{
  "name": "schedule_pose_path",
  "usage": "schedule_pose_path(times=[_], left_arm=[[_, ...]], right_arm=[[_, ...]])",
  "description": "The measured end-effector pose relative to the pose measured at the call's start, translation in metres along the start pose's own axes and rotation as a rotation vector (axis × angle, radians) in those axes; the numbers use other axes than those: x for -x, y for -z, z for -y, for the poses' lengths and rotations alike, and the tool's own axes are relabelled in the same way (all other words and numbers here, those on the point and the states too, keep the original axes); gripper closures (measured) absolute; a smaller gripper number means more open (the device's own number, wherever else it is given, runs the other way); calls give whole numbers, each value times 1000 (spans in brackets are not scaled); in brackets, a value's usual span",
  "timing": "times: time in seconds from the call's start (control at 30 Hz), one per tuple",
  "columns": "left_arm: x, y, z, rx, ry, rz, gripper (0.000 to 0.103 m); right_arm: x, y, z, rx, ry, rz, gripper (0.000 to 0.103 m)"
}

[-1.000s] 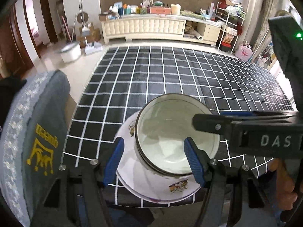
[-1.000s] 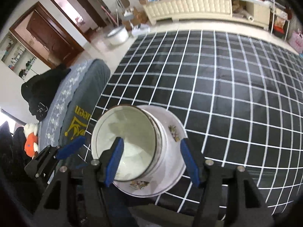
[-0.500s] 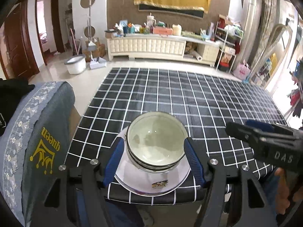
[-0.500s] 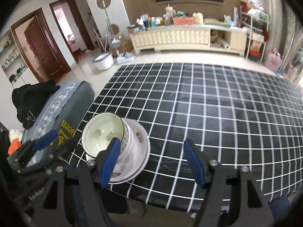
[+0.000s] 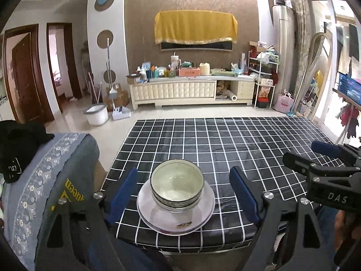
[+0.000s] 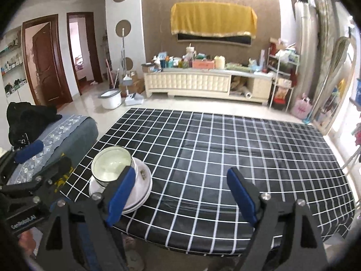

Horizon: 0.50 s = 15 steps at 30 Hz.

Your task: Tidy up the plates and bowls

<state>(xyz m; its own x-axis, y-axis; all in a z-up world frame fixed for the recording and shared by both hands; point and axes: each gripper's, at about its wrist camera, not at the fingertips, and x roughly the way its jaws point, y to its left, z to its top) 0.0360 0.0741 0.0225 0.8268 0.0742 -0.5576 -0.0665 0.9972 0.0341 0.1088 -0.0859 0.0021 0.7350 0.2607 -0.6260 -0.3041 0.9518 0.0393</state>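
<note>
A stack of white bowls stands on stacked white plates near the front left corner of the black checked table. My left gripper hangs above and short of the stack, its jaws opening, touching nothing. In the right wrist view the bowls and plates lie to the left. My right gripper is over bare tablecloth, its jaws opening with nothing between them.
A grey cloth-covered chair back with black clothing on it stands left of the table. Beyond the table lie tiled floor, a white bucket, a cream sideboard and a shelf rack.
Both grippers pulled back and rose away from the bowl stack and widened. The views tilted up, so the stack now looks smaller and the far wall shows.
</note>
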Motion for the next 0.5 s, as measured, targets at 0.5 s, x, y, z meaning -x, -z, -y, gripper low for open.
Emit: schedule_pose_path(times=[0.5], left_arm=[[69,36,22,-14,34,135,0]], right_arm=[[69,46,7,5,60,137,0]])
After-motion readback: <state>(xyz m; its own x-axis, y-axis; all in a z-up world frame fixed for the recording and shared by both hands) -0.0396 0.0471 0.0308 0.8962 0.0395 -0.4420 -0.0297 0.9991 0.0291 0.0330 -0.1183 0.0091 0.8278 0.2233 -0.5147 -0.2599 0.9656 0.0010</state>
